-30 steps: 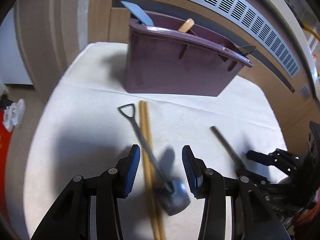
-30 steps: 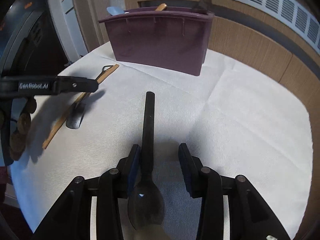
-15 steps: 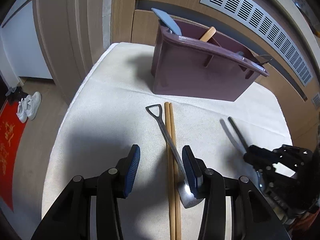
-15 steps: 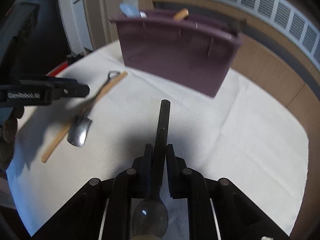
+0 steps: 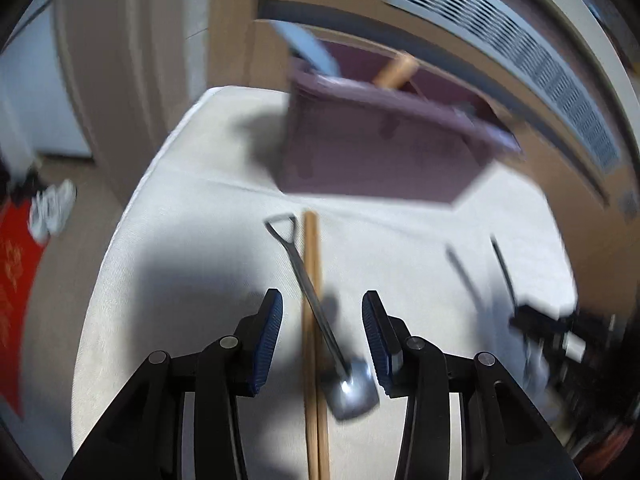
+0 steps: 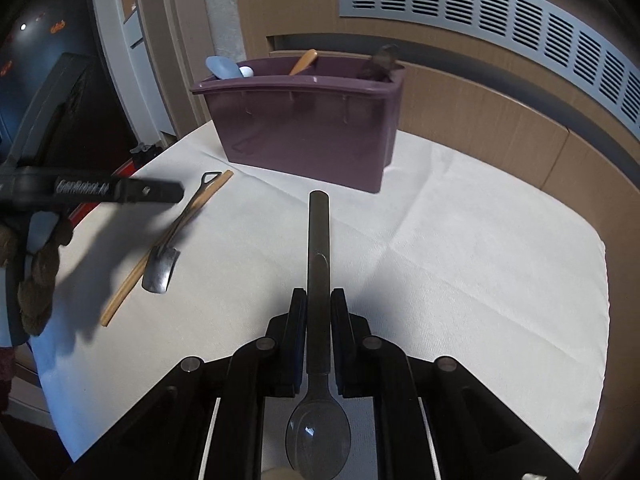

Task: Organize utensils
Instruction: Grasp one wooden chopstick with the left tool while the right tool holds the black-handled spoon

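Right fingers: your right gripper [image 6: 318, 334] is now clamped on the dark grey flat-handled spoon [image 6: 318, 280]; a second ago the pads stood apart either side of it. The handle points forward, the bowl sits back under the camera.
Spoon height: it looks lifted clear of the bench, shadow apart from it in the left view, though I can't be sure how far.
Left fingers: your left gripper [image 5: 322, 330] is spread wide, holding nothing. Its blue pads [image 5: 267, 338] straddle the silver shovel-shaped metal spoon [image 5: 320, 320] and the pair of wooden chopsticks [image 5: 314, 320], both lying on the bench.
Change on the left: half a second back those two sat off towards your right pad; now they're centred. The view is blurred, so you're moving.
Bench: white cloth-covered bench [image 6: 460, 260], nothing else loose on it that I can see.
Destination: purple plastic divided caddy [image 6: 304, 132] at the far edge, already holding a pale blue utensil [image 6: 222, 67], a wooden handle [image 6: 304, 62] and a dark piece at the right end.
Meaning: one spoon secured, and it likely goes to the caddy next; the left pair isn't picked yet.
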`<state>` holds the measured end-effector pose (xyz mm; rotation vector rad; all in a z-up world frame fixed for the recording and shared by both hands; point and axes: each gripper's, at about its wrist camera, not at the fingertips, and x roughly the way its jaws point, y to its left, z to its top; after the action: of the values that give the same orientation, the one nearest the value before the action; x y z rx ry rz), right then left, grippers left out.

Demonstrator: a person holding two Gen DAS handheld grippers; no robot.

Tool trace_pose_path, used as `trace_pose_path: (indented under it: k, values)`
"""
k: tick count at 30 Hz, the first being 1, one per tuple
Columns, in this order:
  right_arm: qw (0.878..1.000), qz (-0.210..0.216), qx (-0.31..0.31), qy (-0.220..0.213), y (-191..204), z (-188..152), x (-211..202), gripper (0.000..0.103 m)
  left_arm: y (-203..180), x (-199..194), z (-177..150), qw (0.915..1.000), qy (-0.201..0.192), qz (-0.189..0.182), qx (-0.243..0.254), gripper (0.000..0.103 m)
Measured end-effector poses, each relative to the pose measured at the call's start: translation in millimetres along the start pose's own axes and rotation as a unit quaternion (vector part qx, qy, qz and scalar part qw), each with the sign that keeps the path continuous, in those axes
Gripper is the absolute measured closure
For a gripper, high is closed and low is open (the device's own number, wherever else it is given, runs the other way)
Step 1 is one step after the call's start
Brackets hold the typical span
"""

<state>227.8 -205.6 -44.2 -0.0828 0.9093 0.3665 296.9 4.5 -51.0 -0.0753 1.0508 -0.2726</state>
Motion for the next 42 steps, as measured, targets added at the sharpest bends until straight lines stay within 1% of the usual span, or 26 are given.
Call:
trace_pose_path:
  k: [2, 3, 5, 10, 13, 15, 17, 19, 22, 24, 31, 32, 34, 36, 37, 39, 42]
  values:
    - [1.000, 0.000, 0.003, -0.001, -5.8, -3.1, -0.8, 0.093, -10.1, -1.6, -15.7, 0.9996, 0.004, 0.006, 0.026, 0.060]
    - [1.000, 0.000, 0.004, -0.001, -6.8, -3.7, 0.2, 0.093, -11.8, -1.4, -22.2, 0.9996, 0.007, 0.004, 0.028, 0.060]
    - [1.000, 0.002, 0.008, 0.002, -7.8, -4.4, 2.7, 0.093, -10.2, -0.7, -30.6, 0.9998, 0.012, 0.001, 0.015, 0.060]
    - [1.000, 0.000, 0.005, -0.002, -4.4, -7.7, 0.9, 0.093, 0.0, -4.9, -33.2, 0.9999, 0.004, 0.004, -0.013, 0.061]
    - [1.000, -0.001, 0.003, -0.003, -3.0, -12.0, -1.3, 0.093, 9.7, -5.2, -31.3, 0.9982, 0.000, 0.059, -0.008, 0.063]
    - [1.000, -0.002, 0.001, 0.000, -2.2, -14.1, -0.4, 0.093, 14.2, -1.2, -31.6, 0.9975, 0.013, 0.069, -0.001, 0.063]
    - [1.000, -0.002, 0.000, 0.004, -1.2, -15.3, 1.8, 0.093, 15.6, 3.6, -32.4, 0.9975, 0.023, 0.066, 0.009, 0.063]
    - [1.000, -0.002, -0.002, 0.007, 0.5, -14.6, 4.4, 0.093, 15.7, 3.8, -29.9, 0.9975, 0.022, 0.066, 0.015, 0.063]
    - [1.000, -0.001, -0.004, 0.008, 3.7, -14.0, 5.4, 0.093, 15.9, 5.0, -25.5, 0.9983, 0.025, 0.052, 0.013, 0.063]
    - [1.000, -0.002, -0.008, 0.008, 6.1, -13.9, 4.8, 0.093, 15.3, 3.8, -24.8, 0.9982, 0.023, 0.052, 0.018, 0.063]
    - [1.000, -0.003, -0.015, 0.020, 9.7, -15.0, 13.5, 0.093, 0.3, 16.3, -15.9, 0.9965, 0.027, 0.065, 0.046, 0.063]
    - [1.000, -0.003, -0.014, 0.021, 10.2, -15.3, 14.7, 0.093, -0.2, 18.4, -13.5, 0.9964, 0.028, 0.065, 0.047, 0.061]
    - [1.000, -0.003, -0.016, 0.022, 12.9, -15.7, 15.1, 0.093, 0.8, 23.3, -6.5, 0.9967, 0.033, 0.061, 0.043, 0.060]
    - [1.000, -0.005, -0.020, 0.019, 14.2, -15.6, 13.0, 0.093, 0.8, 28.1, -0.9, 0.9957, 0.037, 0.070, 0.047, 0.060]
    - [1.000, -0.007, -0.022, 0.017, 14.8, -15.5, 11.6, 0.093, 0.3, 31.4, 1.2, 0.9944, 0.039, 0.082, 0.054, 0.060]
    - [0.999, -0.012, -0.026, 0.014, 14.9, -15.5, 10.0, 0.093, -0.2, 33.4, 3.5, 0.9938, 0.037, 0.087, 0.059, 0.062]
    - [0.999, -0.012, -0.027, 0.014, 13.7, -14.5, 11.4, 0.093, 0.8, 35.5, 6.8, 0.9951, 0.036, 0.080, 0.047, 0.063]
